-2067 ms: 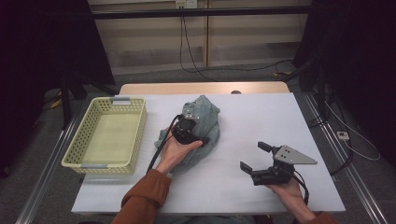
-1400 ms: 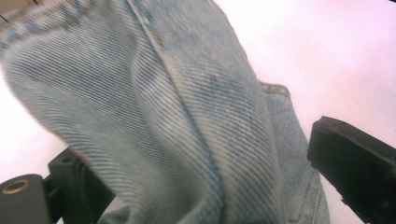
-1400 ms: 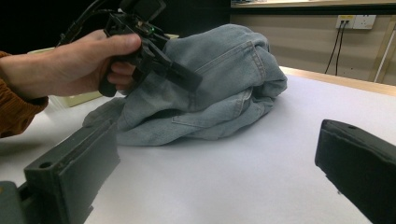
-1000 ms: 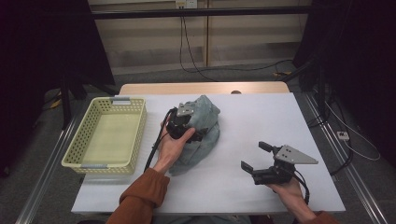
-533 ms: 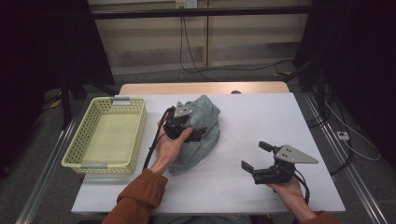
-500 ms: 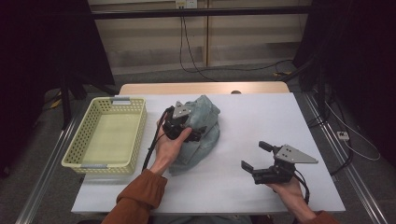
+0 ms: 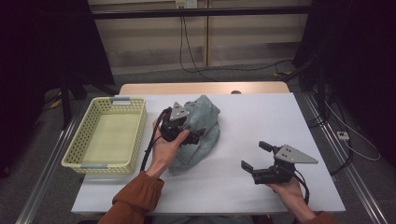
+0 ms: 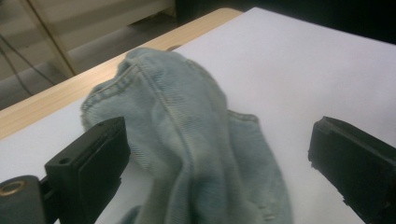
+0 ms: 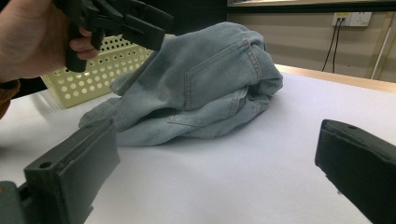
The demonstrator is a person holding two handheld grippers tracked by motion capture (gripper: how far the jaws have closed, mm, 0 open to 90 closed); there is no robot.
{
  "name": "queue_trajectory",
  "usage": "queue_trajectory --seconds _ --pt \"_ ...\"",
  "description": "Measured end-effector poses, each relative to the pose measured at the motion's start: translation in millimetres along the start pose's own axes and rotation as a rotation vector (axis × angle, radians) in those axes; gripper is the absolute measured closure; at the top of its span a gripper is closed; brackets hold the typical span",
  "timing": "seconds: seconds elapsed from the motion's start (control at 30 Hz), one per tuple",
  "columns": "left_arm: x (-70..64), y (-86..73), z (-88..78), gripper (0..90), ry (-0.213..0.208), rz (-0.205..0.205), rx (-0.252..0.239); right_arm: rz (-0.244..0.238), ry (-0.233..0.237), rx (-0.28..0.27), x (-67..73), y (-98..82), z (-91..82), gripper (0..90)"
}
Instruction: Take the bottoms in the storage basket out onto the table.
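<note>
While jeans (image 7: 198,128) lie crumpled beside basket (image 7: 108,135) | left gripper (image 8: 219,154) agape over them, ungripped | right gripper (image 7: 256,156) wide, empty | pickup pending.

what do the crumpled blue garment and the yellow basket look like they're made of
Garment: faded light-blue denim, matte, going by its twill weave, stitched seams and patch pocket. Basket: probably moulded plastic, pale yellow with a slight sheen, its walls punched with regular round holes.
</note>
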State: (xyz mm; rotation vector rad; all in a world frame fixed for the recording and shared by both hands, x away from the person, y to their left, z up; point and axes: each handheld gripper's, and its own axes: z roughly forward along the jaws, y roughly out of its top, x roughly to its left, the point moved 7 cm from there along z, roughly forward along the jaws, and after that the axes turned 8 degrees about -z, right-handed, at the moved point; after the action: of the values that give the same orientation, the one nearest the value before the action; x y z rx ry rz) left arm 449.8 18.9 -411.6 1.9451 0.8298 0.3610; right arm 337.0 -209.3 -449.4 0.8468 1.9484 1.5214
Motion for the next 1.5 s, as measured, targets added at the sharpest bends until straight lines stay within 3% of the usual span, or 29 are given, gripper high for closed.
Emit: queue_trajectory --seconds 0.03,0.17,0.3,0.67,1.5 --pt "-1.7 0.4 -1.8 5.0 0.008 0.016 0.001 -0.001 0.000 0.000 0.2 -0.1 0.4 0.0" --pt "-5.7 2.3 -8.2 4.7 -0.007 0.010 -0.018 0.003 -0.003 0.003 -0.5 -0.2 1.0 0.0" --pt "-6.5 2.9 -14.1 4.6 0.006 0.017 -0.037 -0.001 -0.002 0.004 0.5 0.2 1.2 0.0" --pt "-1.0 -2.6 -27.1 4.8 0.011 -0.010 -0.052 -0.002 -0.005 0.000 0.4 0.3 -1.3 0.0" --pt "2.0 0.1 -65.5 4.8 0.036 -0.004 -0.116 -0.013 0.001 0.000 3.3 1.3 0.1 0.0"
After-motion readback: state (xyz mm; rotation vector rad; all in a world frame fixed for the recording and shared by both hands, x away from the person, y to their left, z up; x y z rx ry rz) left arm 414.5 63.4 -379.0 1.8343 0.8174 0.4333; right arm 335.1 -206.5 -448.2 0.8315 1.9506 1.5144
